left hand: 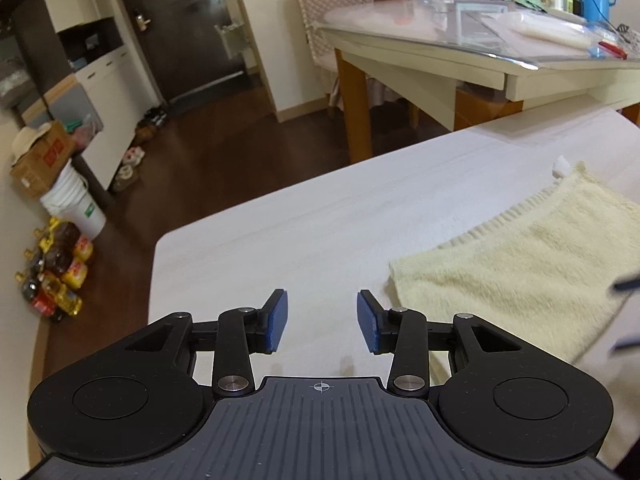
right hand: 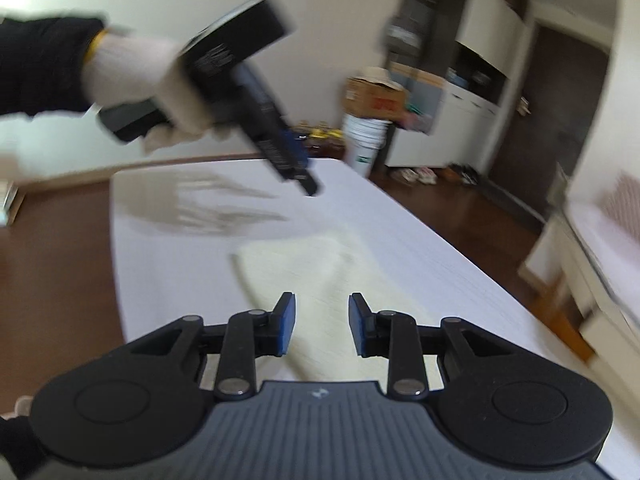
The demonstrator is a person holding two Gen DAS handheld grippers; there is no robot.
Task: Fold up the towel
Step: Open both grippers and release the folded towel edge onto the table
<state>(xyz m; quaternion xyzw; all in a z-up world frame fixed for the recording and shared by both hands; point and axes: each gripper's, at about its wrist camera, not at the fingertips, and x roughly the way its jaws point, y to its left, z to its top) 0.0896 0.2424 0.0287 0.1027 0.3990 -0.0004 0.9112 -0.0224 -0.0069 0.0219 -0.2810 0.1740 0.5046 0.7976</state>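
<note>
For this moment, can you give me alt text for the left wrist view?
The open, empty left gripper hovers over a white table, its blue pads apart above bare surface. A pale yellow towel lies flat on the table to its right, untouched by the pads.

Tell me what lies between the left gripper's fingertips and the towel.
Nothing. In the left wrist view, the left gripper hangs open over the bare white table, and only tabletop separates it from the pale yellow towel to its right.
</note>
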